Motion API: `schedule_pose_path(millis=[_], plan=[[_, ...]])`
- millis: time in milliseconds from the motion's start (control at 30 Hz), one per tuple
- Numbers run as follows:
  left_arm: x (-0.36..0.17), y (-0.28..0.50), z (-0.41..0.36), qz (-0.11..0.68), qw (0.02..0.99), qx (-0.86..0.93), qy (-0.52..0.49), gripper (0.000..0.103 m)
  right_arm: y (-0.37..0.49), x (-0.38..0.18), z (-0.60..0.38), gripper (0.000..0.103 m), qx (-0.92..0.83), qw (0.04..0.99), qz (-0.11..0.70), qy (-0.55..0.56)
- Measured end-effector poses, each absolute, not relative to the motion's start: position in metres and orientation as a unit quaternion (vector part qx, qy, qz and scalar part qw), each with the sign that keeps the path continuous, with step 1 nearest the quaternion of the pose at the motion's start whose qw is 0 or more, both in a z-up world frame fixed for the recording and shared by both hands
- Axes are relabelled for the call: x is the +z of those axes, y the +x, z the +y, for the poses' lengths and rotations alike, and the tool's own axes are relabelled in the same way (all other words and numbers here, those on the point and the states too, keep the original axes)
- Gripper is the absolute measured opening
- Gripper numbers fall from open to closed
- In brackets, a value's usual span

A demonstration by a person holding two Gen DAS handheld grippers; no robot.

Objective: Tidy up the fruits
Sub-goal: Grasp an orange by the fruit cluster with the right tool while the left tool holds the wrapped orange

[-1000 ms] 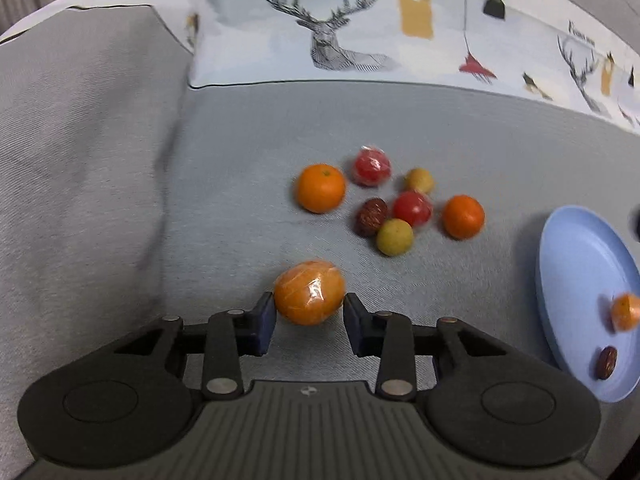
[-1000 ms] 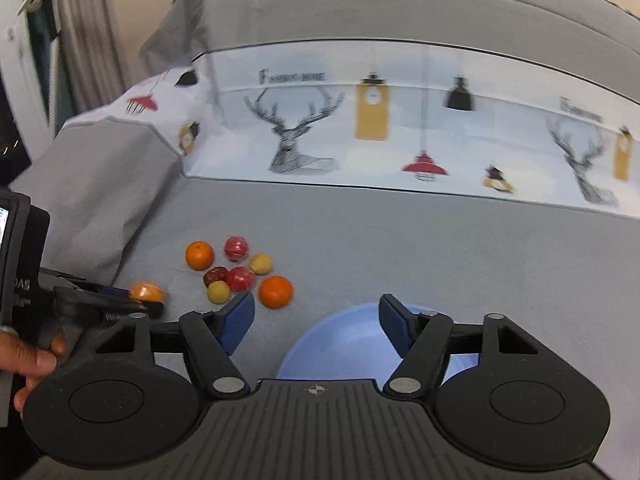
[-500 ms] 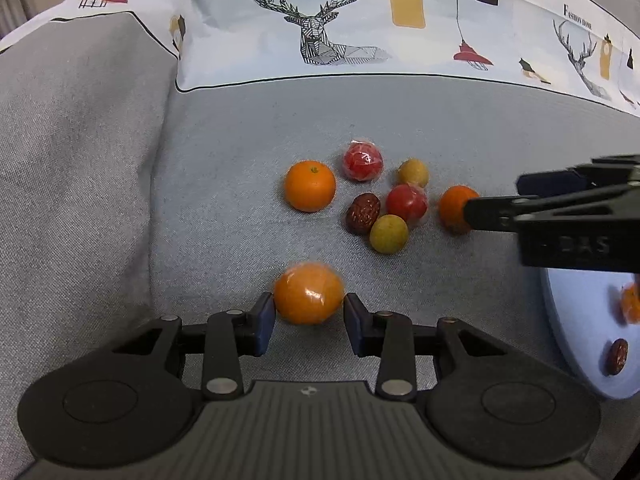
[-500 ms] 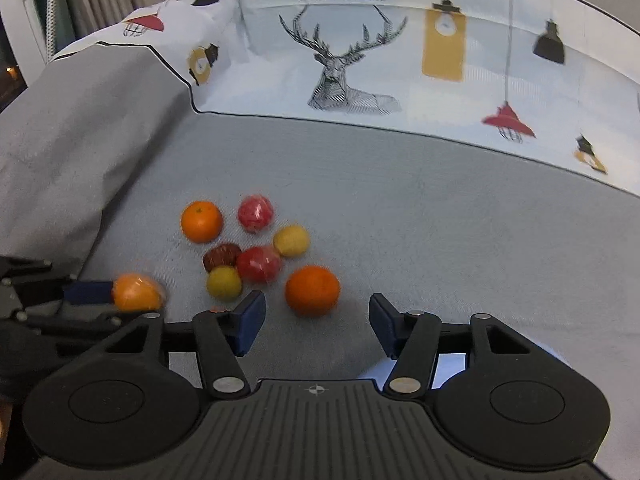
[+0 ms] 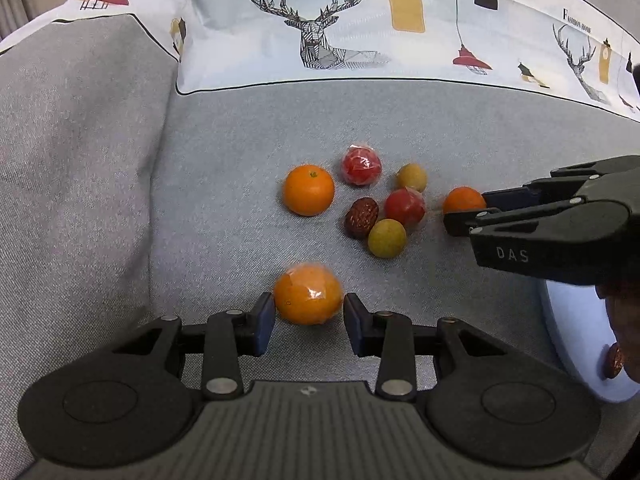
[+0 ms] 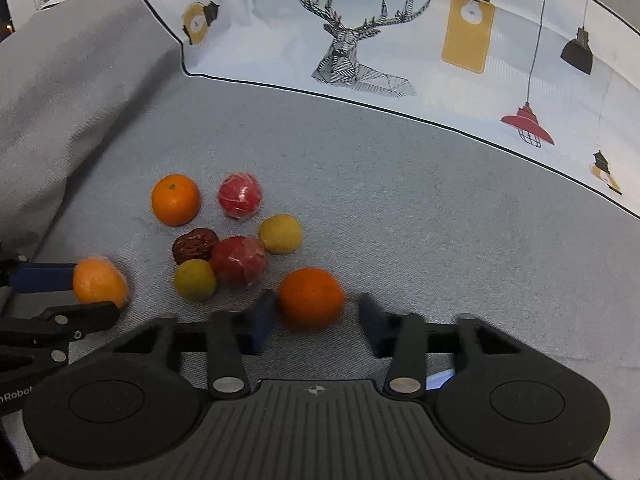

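Observation:
Several small fruits lie on a grey cloth. My left gripper (image 5: 309, 320) is shut on a plastic-wrapped orange (image 5: 308, 299), also seen in the right wrist view (image 6: 100, 285). My right gripper (image 6: 316, 322) is open with an unwrapped orange (image 6: 311, 297) between its fingers; the jaws do not touch it. The same orange (image 5: 463, 200) shows in the left wrist view beside the right gripper (image 5: 476, 209). In the cluster are another orange (image 5: 308, 189), two wrapped red fruits (image 5: 360, 165) (image 5: 405, 206), two yellow-green fruits (image 5: 387, 238) (image 5: 411, 177) and a dark red date (image 5: 361, 217).
A light blue plate (image 5: 568, 344) lies at the right, with a date (image 5: 614, 360) on it, mostly behind the right gripper. A white cloth printed with deer and lamps (image 5: 320, 32) rises at the back. A grey fold (image 5: 80, 160) rises on the left.
My right gripper has moved forward and down from above the plate to the rightmost orange, which now sits between its open fingers. My left gripper keeps its hold on the wrapped orange.

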State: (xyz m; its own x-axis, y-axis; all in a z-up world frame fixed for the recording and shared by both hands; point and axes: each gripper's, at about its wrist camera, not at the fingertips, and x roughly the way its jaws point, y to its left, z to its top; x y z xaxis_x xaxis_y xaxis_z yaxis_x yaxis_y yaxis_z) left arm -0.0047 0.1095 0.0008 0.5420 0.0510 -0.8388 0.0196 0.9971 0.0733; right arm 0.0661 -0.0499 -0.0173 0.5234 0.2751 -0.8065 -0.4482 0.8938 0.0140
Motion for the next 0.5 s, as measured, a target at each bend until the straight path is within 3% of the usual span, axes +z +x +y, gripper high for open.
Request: schedule_pose_path(millis=[233, 300, 500], plan=[[0.009, -0.014, 0.104, 0.462, 0.885, 0.004, 0.051, 0.036, 0.045, 0.013, -0.069, 0.035, 0.212, 0.884, 0.413, -0.061], [0.016, -0.02, 0.101, 0.451, 0.891, -0.001, 0.056, 0.026, 0.033, 0.032, -0.08, 0.035, 0.2, 0.894, 0.397, -0.045], [0.045, -0.035, 0.105, 0.437, 0.899, -0.003, 0.032, 0.026, -0.021, 0.077, -0.13, 0.036, 0.191, 0.916, 0.353, -0.002]])
